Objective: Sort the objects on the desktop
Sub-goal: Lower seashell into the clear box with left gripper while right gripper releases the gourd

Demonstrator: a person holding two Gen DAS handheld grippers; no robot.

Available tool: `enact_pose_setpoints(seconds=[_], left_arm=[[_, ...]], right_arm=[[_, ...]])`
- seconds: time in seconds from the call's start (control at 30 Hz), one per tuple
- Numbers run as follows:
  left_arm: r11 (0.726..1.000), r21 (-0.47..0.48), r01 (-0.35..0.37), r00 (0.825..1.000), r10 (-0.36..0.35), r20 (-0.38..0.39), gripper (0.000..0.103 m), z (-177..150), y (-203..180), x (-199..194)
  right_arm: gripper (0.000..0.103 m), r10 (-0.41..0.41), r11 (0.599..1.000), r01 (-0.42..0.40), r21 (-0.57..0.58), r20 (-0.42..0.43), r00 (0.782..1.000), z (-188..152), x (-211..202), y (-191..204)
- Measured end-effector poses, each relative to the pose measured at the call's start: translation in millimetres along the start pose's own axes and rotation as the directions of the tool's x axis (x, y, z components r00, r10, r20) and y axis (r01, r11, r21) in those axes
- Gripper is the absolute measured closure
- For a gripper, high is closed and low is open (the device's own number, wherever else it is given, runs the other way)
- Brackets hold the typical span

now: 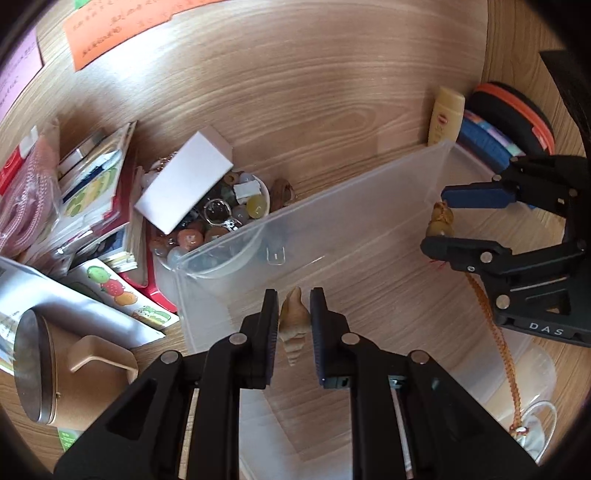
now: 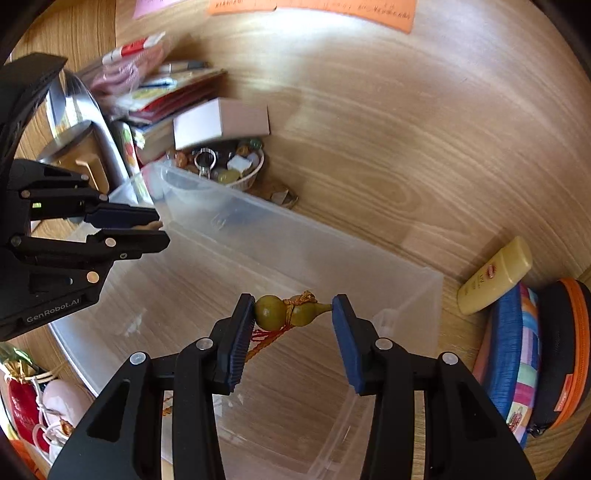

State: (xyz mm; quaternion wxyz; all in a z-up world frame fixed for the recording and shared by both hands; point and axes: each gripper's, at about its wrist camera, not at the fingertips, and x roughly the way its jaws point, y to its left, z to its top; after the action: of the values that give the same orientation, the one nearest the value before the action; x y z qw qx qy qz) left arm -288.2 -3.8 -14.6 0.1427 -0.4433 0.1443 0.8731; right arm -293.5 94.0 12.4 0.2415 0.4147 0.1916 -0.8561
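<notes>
- Far left of the left wrist view: pink mesh pouch [image 1: 22, 199] and stacked fruit-print booklets [image 1: 98, 184] piled on the desk [image 1: 295, 92]; round metal lid [image 1: 33, 365] on edge at lower left.
- Upper left of that view: orange paper sheet [image 1: 122, 26] lying flat on the wood.
- Left of centre: white box [image 1: 184, 181] tilted across a white bowl of beads and trinkets [image 1: 221, 218], the bowl touching the outside of the clear plastic bin [image 1: 332, 229].
- Bottom centre: left gripper [image 1: 294, 325] clenched on a tan spiral seashell [image 1: 293, 325], pointed end toward the camera, held above the inside of the bin.
- Right side of that view: right gripper [image 1: 439, 218] seen from the side, grasping a green gourd charm [image 1: 439, 221]; braided orange cord [image 1: 498, 350] hanging down from it into the bin.
- Upper right: yellow tube [image 1: 445, 114] upright just behind the bin's far corner, next to a blue case [image 1: 487, 144] and a black case with orange trim [image 1: 513, 114].
- Right wrist view, left edge: left gripper [image 2: 155, 229] side-on over the bin's left rim, a sliver of the shell showing between its pads.
- Centre of that view: gourd charm [image 2: 291, 312] spanning the right gripper [image 2: 293, 314] end to end, round base on the left pad, stem tip on the right pad, above the bin [image 2: 369, 266].
- Right edge: yellow tube [image 2: 495, 277] lying tilted beside the bin, cases stacked just right of it.
</notes>
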Motion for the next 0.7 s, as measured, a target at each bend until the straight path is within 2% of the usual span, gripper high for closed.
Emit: enact_pose_setpoints(seconds=[0.37, 0.7], left_arm=[[0.997, 0.076, -0.01, 0.999, 0.014, -0.051, 0.087, 0.5, -10.8, 15.6], [0.994, 0.106, -0.028, 0.997, 0.035, -0.064, 0.087, 2.1, -10.5, 19.1]], right_arm=[[0.063, 0.034, 0.999, -0.035, -0.008, -0.115, 0.993, 0.9, 18.7, 1.1], [0.063, 0.032, 0.999, -0.035, -0.013, -0.171, 0.985, 1.0, 24.2, 3.7]])
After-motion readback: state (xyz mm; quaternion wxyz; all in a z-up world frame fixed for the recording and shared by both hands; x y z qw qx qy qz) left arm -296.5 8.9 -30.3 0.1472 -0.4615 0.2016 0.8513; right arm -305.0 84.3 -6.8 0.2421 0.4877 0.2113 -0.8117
